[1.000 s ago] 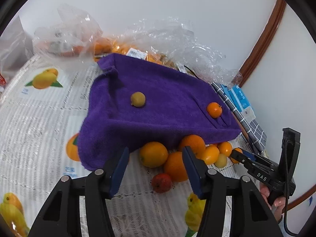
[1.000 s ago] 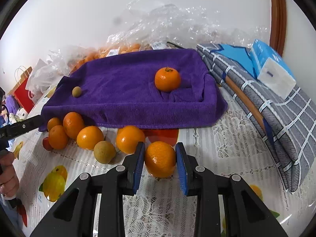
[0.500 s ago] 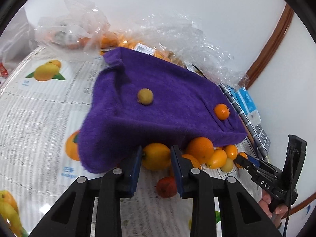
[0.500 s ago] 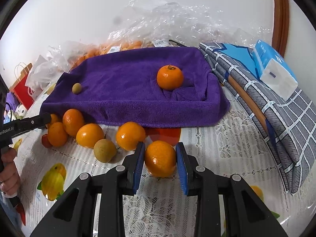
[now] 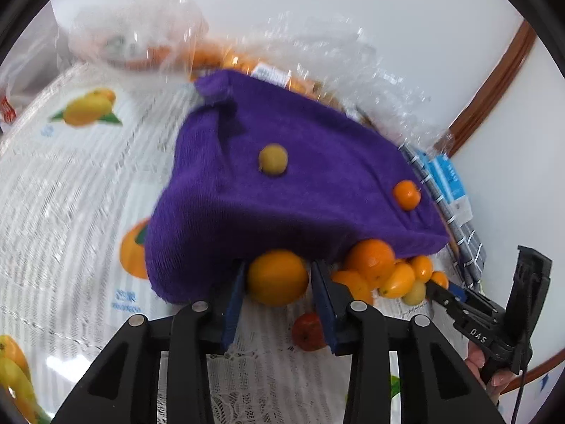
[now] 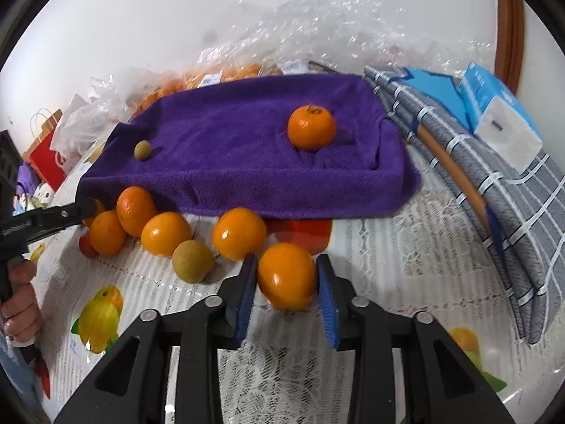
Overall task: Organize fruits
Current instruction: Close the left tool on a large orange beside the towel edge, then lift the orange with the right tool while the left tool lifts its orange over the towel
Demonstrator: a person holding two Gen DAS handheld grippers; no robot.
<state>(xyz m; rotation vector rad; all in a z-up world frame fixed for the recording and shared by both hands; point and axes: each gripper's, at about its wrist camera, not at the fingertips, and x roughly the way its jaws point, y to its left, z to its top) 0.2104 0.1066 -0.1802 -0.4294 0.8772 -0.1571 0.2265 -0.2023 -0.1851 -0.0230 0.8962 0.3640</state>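
An orange (image 5: 277, 277) is clamped between the pads of the left tool (image 5: 277, 295) at the near edge of the purple towel (image 5: 317, 190). Another orange (image 6: 286, 275) is gripped by the right tool (image 6: 286, 295) on the tabletop (image 6: 406, 247), near the towel's front edge.

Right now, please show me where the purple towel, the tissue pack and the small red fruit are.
purple towel (image 6: 226, 162): right wrist view, bare middle.
tissue pack (image 6: 501, 120): right wrist view, blue-white side.
small red fruit (image 5: 308, 332): left wrist view, front.
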